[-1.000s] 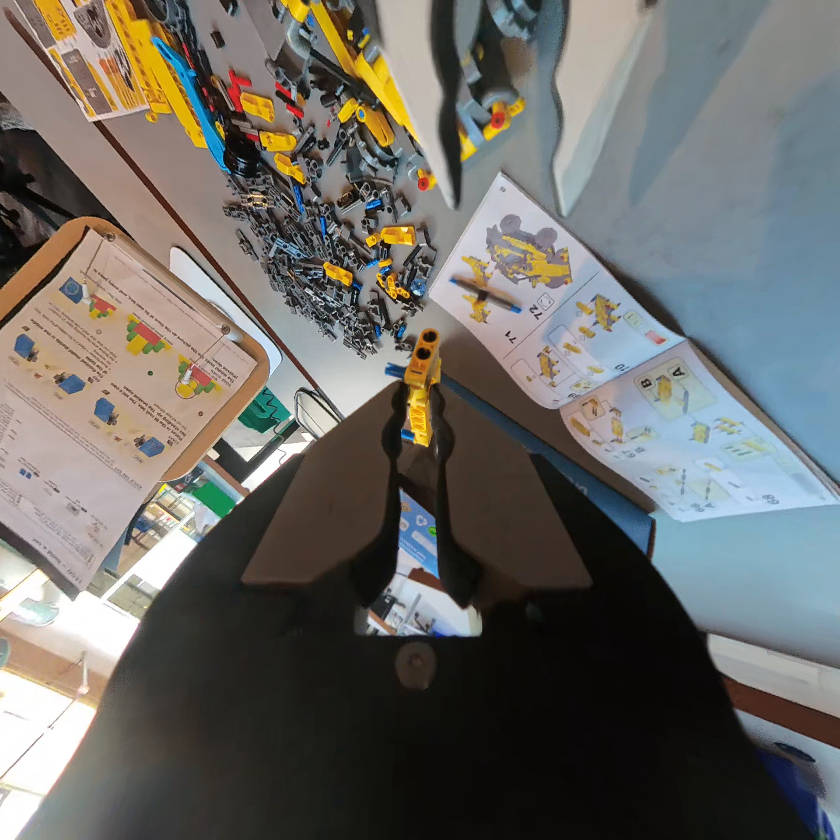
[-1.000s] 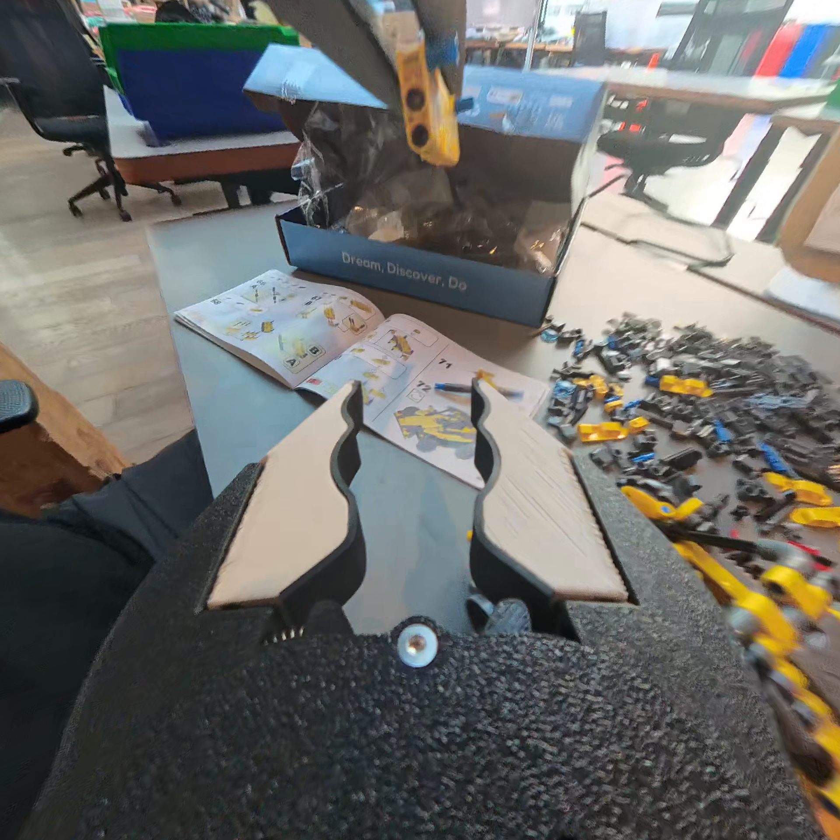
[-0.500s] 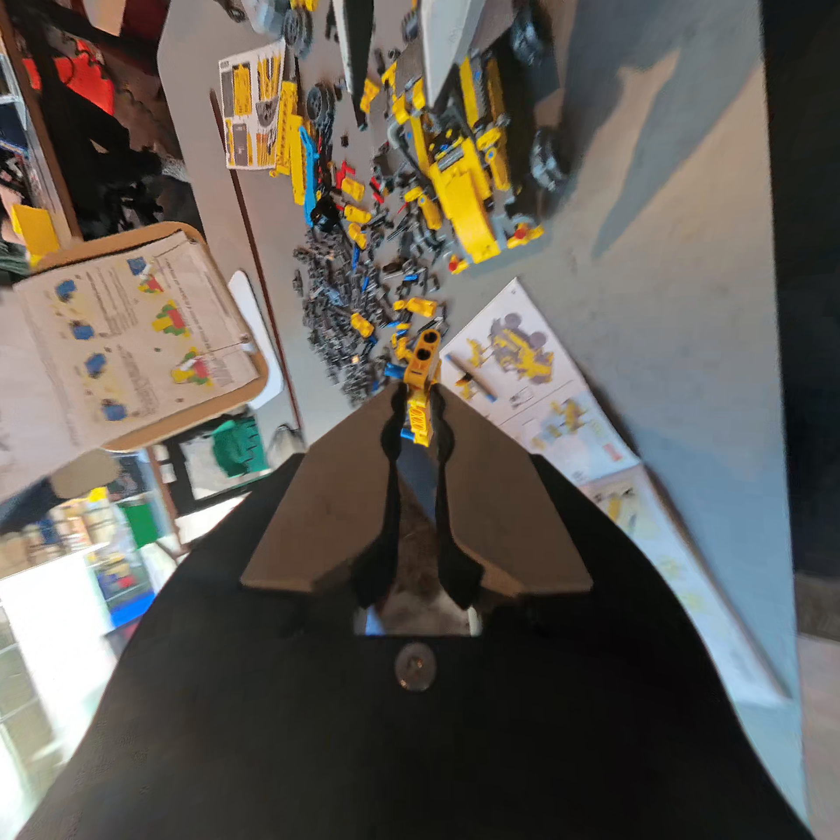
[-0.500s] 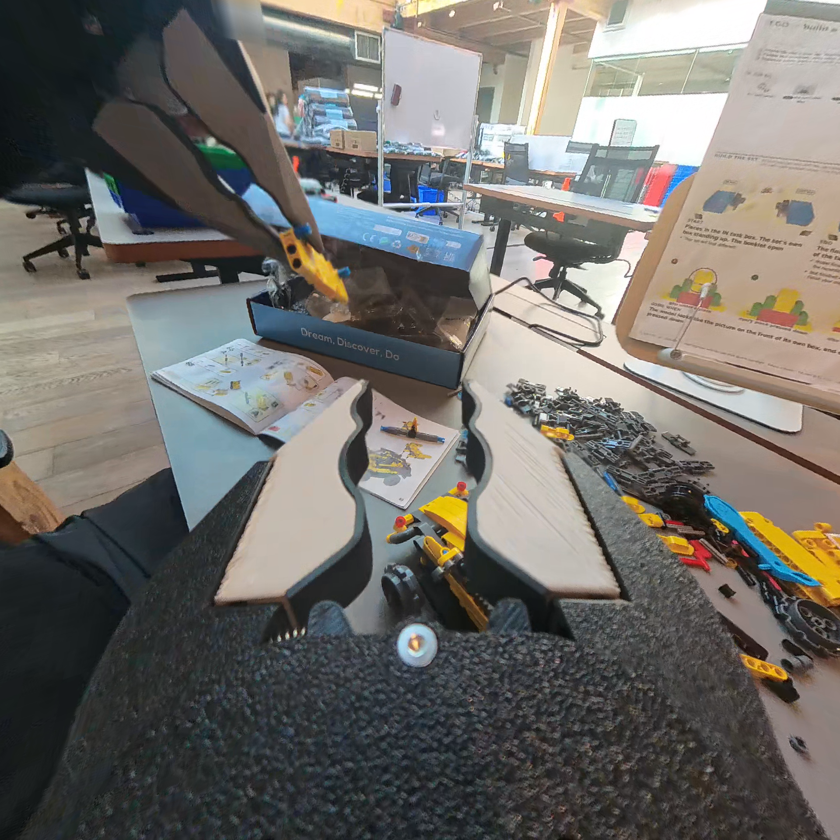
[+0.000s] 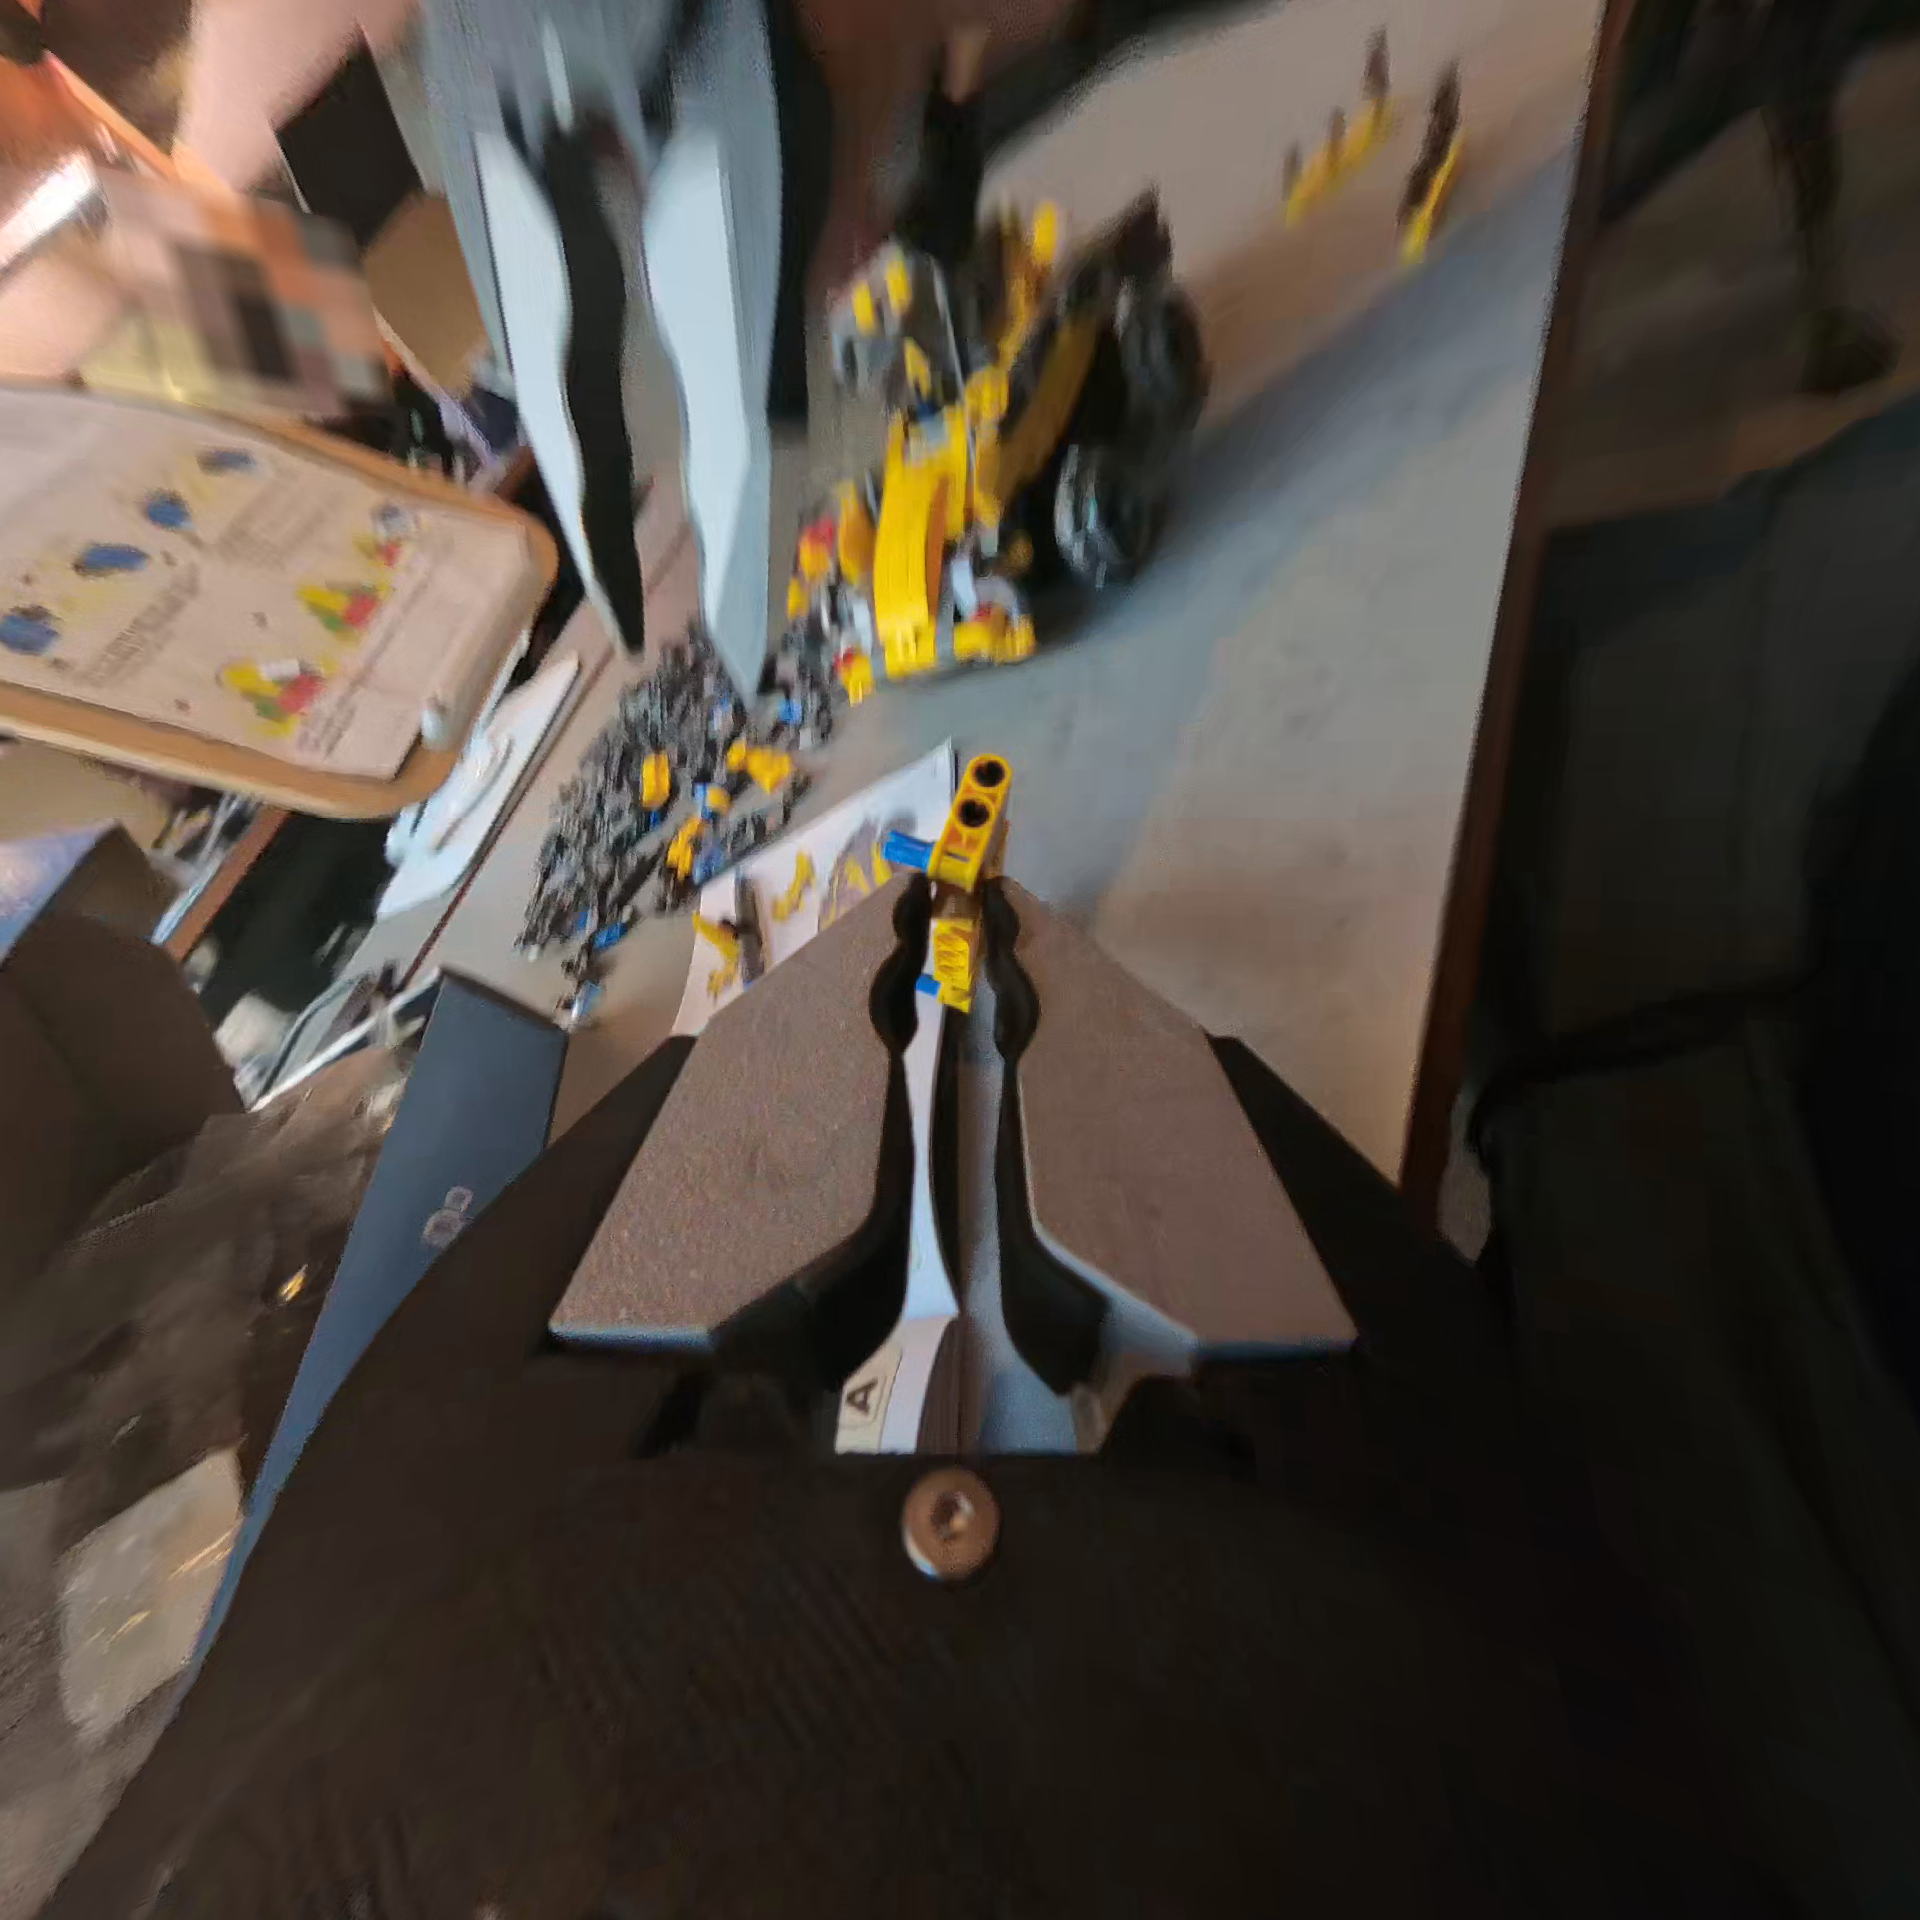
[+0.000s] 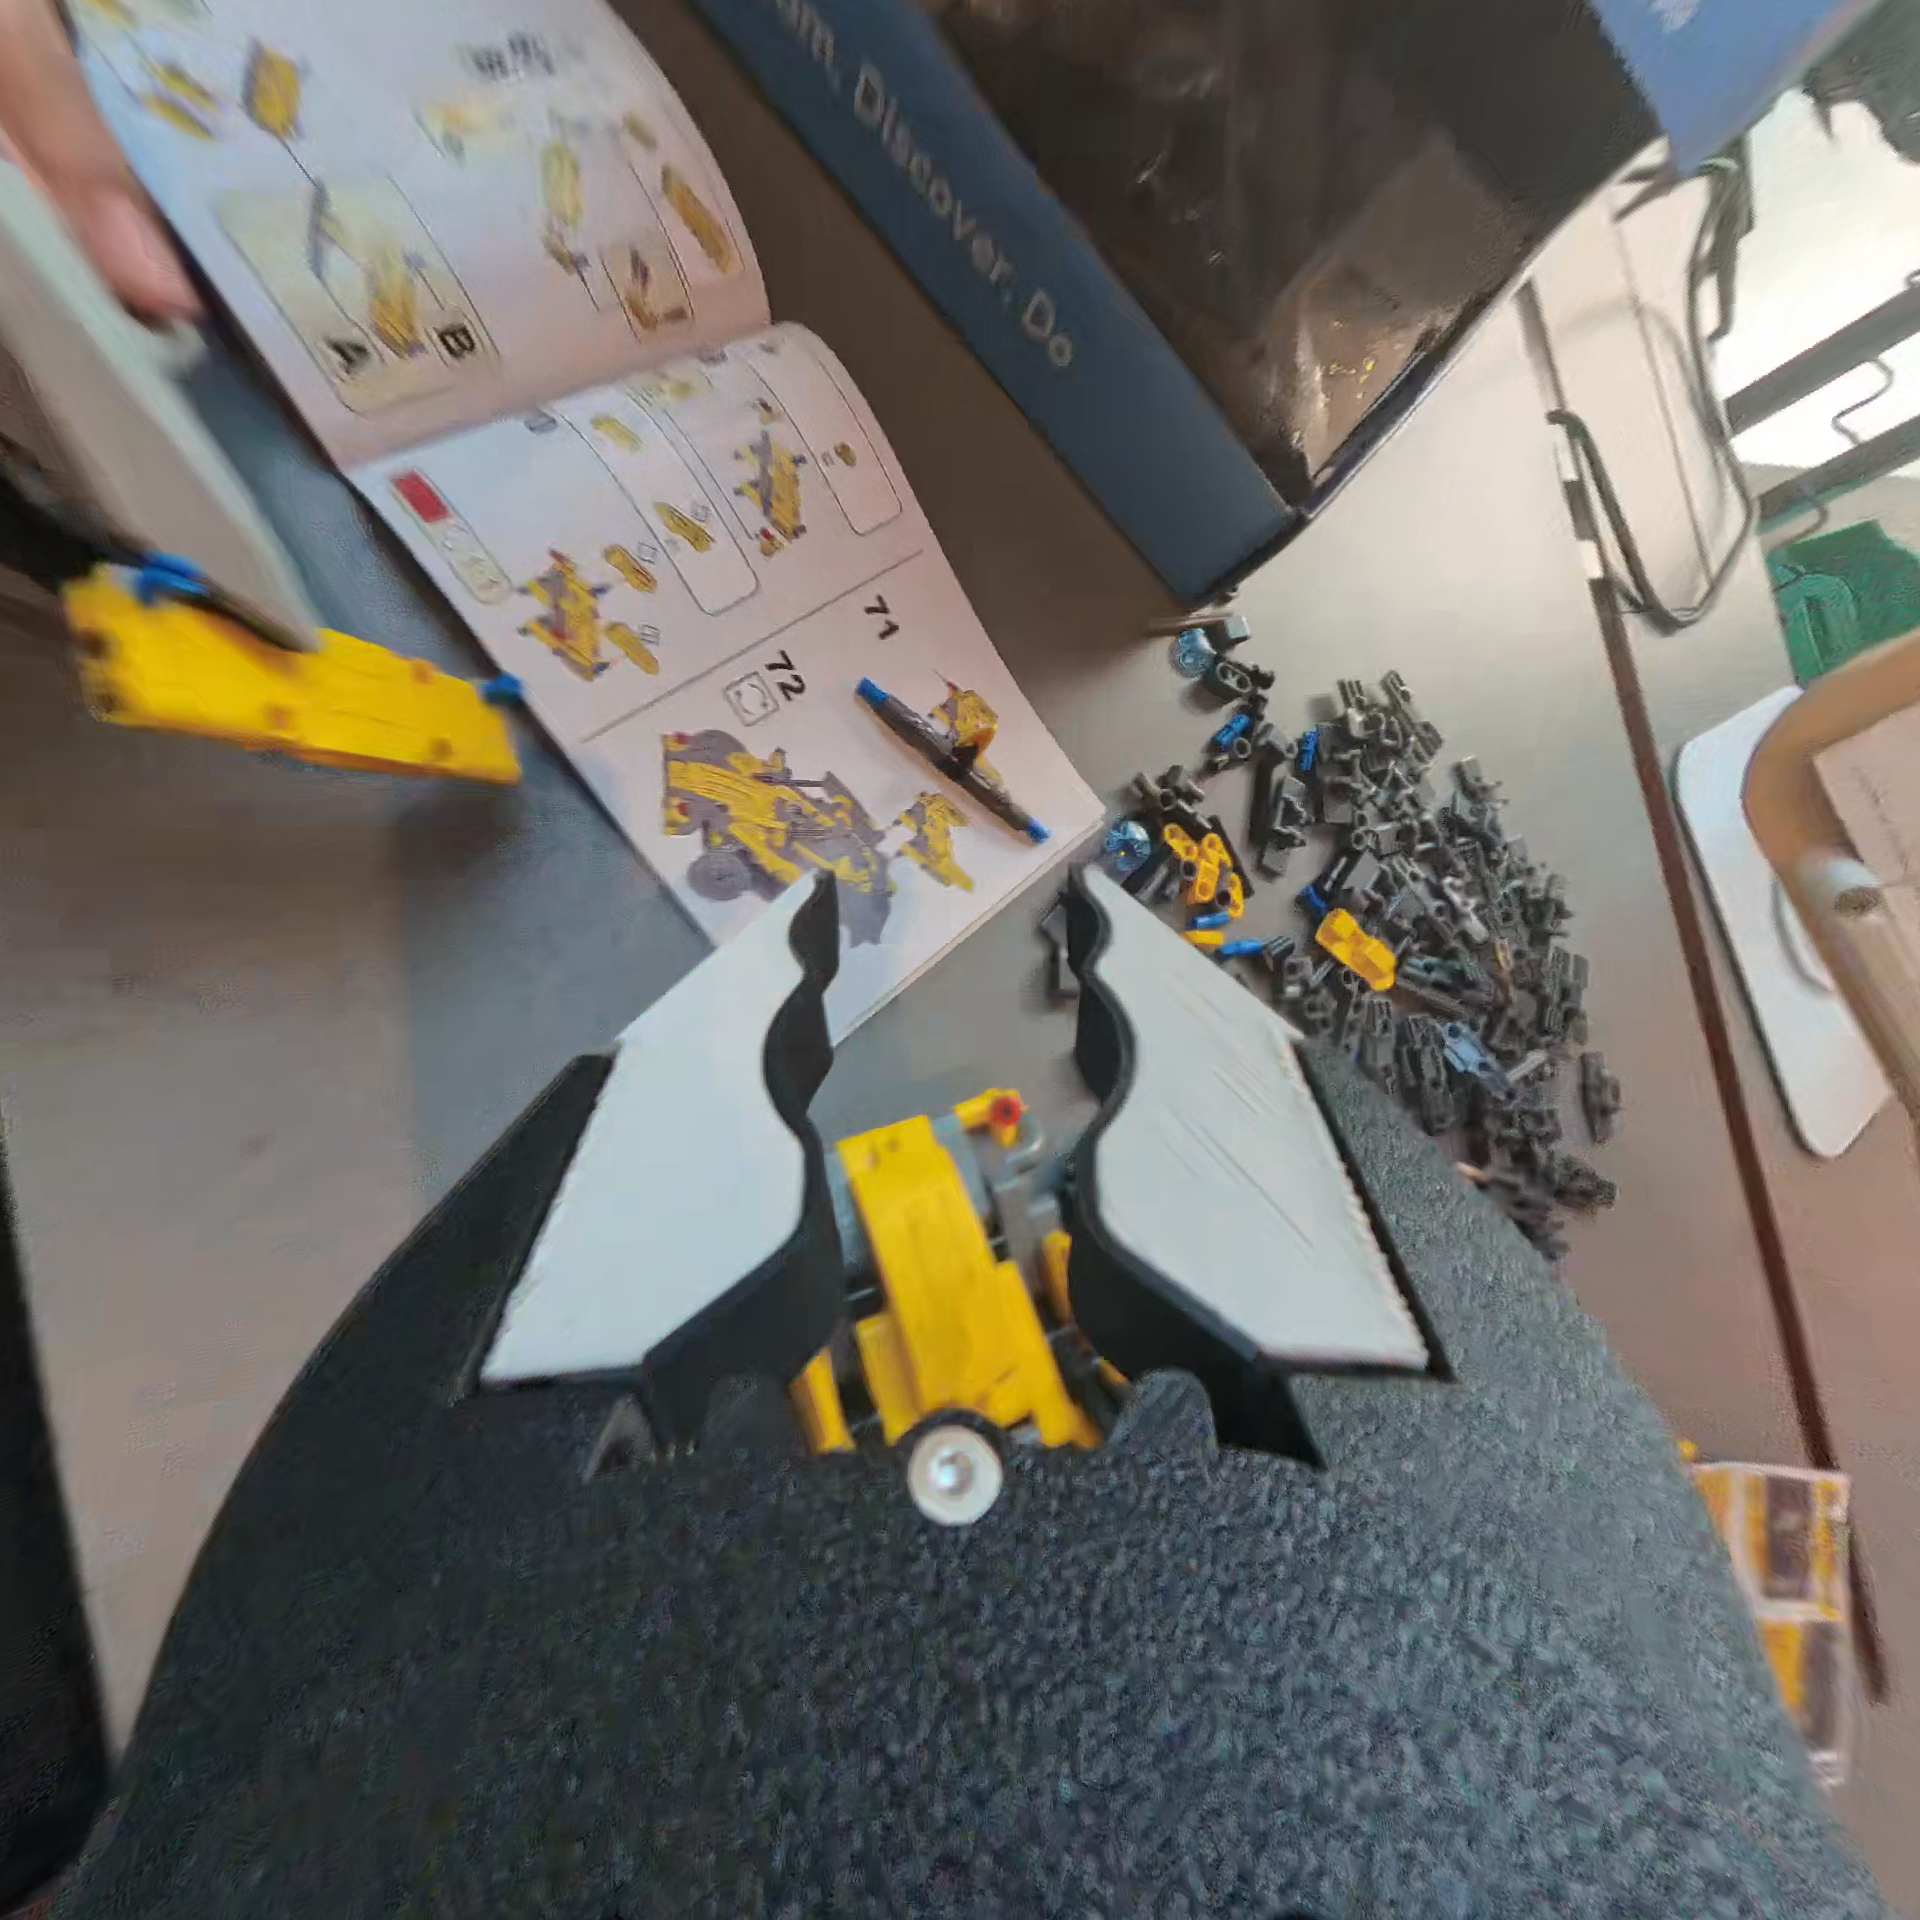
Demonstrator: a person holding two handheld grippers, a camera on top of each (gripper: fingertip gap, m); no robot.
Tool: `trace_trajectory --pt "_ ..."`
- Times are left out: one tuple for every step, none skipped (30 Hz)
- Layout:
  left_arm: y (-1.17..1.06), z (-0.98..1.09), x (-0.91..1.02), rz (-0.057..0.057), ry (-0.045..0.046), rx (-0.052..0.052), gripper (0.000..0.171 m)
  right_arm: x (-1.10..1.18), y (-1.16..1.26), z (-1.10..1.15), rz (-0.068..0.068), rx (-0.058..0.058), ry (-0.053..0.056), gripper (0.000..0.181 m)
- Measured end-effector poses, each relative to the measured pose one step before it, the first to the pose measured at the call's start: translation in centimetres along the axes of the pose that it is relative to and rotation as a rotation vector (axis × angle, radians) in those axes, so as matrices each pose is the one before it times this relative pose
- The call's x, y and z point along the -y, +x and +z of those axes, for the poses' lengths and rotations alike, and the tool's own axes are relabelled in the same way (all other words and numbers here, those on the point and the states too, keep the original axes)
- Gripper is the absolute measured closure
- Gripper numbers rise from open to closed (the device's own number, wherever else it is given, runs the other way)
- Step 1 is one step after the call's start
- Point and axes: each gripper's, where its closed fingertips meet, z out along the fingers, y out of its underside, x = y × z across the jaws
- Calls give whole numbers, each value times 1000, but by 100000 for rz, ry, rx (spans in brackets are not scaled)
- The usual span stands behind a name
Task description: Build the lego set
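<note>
My left gripper (image 5: 954, 899) is shut on a yellow beam piece with blue pins (image 5: 966, 847), held in the air above the open instruction booklet (image 5: 821, 873). The same piece (image 6: 301, 707) shows at the left of the right wrist view, pinched by the other gripper's fingers (image 6: 156, 457). My right gripper (image 6: 951, 914) is open, its fingers either side of a partly built yellow vehicle (image 6: 935, 1247) on the grey table. That vehicle (image 5: 977, 499) and the right gripper's fingers (image 5: 707, 416) show blurred in the left wrist view.
A pile of small black, blue and yellow parts (image 6: 1434, 935) lies right of the booklet (image 6: 644, 499). A dark blue open box with plastic bags (image 6: 1195, 260) stands beyond. A clipboard stand with a printed sheet (image 5: 229, 603) stands at the table's far side. The table edge (image 5: 1496, 727) runs along the right.
Both grippers have swung round. The right gripper has dropped low over the yellow vehicle, which now sits between its open fingers. The left gripper still holds the yellow piece, now nearer the booklet.
</note>
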Motion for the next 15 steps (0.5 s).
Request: trace_trajectory --pt "-12 -798 1130 -3555 10030 -2075 165 79 684 1338 -3824 950 -5008 136" --pt "109 -862 1266 -3326 11179 -3022 165 41 460 1216 -2231 2105 -4832 139" --pt "-282 -768 938 -2865 8692 -563 166 121 249 1047 -984 2933 -4138 141" --pt "-415 -655 640 -2704 6226 80 165 274 152 844 -212 2906 -2616 140" --pt "-204 -578 669 -2880 5709 -1410 165 306 54 613 148 2564 -1808 140" --pt "-185 -550 799 -3276 6171 -1117 165 386 -12 401 104 1897 -693 140" --pt "-69 -472 828 -3065 6307 -1453 166 467 -105 228 -224 1352 698 140" --pt "96 -378 685 -2682 5336 -2080 165 422 -150 126 -535 969 1048 140" --pt "77 -314 573 -2891 4804 -1663 165 177 -102 99 -709 479 84 140" --pt "121 -270 523 -3022 4695 -1871 165 -22 -6 74 -635 -96 -550 140" --pt "67 -202 300 -2288 3004 -1298 166 -39 -18 26 123 49 -19 141" --pt "-51 -111 31 -837 840 -130 166 55 -148 -31 1009 878 1051 141" --pt "-50 -75 39 4 533 142 166 108 -214 -90 1622 1114 1677 142" --pt "-63 -62 75 251 506 352 165 29 -151 -139 1613 303 1385 143" --pt "-81 -41 -8 668 -324 503 165 -99 -60 -239 1106 -765 743 144"
